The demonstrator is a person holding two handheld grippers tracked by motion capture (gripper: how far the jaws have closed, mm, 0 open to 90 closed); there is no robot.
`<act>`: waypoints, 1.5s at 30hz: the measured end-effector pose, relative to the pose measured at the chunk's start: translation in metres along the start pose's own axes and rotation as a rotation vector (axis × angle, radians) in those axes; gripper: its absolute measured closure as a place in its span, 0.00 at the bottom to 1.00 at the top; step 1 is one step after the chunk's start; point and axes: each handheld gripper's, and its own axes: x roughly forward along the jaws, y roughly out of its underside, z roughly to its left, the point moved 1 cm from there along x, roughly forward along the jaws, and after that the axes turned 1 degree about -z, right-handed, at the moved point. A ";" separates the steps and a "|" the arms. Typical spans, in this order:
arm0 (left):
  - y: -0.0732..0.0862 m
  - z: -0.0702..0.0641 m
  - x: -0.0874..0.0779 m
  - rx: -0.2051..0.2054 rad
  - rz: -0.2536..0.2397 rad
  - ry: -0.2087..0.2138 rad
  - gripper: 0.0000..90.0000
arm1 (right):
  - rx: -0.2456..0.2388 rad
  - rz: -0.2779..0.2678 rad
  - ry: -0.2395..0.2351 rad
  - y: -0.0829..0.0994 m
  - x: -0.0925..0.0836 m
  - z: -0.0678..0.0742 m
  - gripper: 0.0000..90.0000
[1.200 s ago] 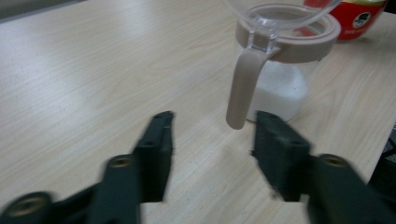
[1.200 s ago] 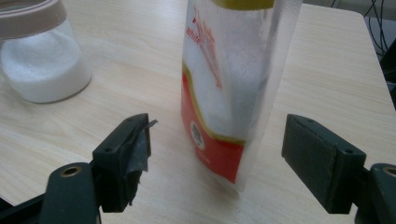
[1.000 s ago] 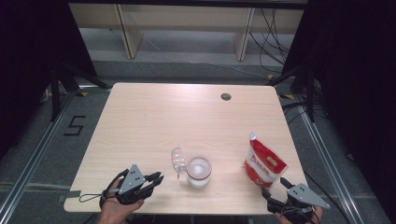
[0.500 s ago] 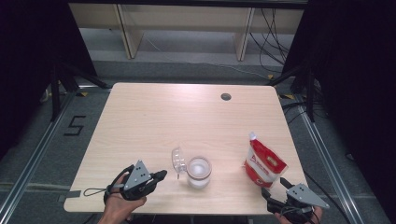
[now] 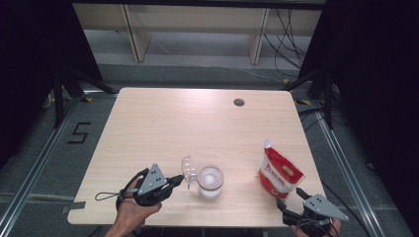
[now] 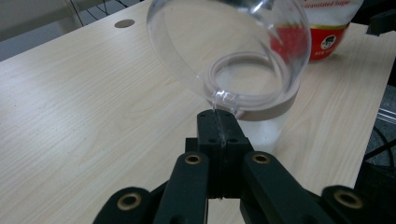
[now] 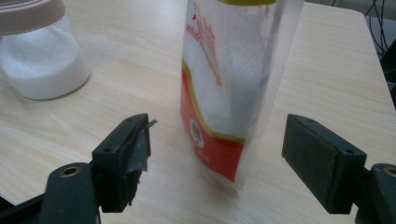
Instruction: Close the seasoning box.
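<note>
Left claw (image 5: 179, 180) pinches clear lid (image 5: 189, 169) tab beside jar (image 5: 210, 181), lower centre; right claw (image 7: 215, 154) spread around sugar pouch (image 7: 233, 84). Next: grip pouch.

A pale wood-grain table (image 5: 163, 123) with a smooth matt top. A clear, glossy plastic lid (image 6: 229, 44) and a transparent jar (image 5: 210, 181) with a matt beige plastic rim, holding white grains. A shiny red-and-white plastic pouch (image 7: 236, 79). Matt black plastic gripper jaws with brass-coloured pins.

A light wooden table (image 5: 163, 123) bears a sugar jar (image 5: 210, 181) and a red-and-white sugar pouch (image 5: 278, 170).
</note>
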 end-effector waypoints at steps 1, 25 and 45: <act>-0.001 0.001 0.000 0.020 0.001 0.007 0.99 | -0.003 -0.002 0.001 0.000 0.000 0.000 0.27; -0.012 -0.010 0.012 0.048 -0.012 0.038 0.99 | 0.043 0.014 -0.005 0.001 -0.001 0.002 0.27; 0.006 -0.008 0.007 0.018 -0.042 0.126 0.47 | 0.000 -0.002 -0.012 0.000 0.000 0.001 0.27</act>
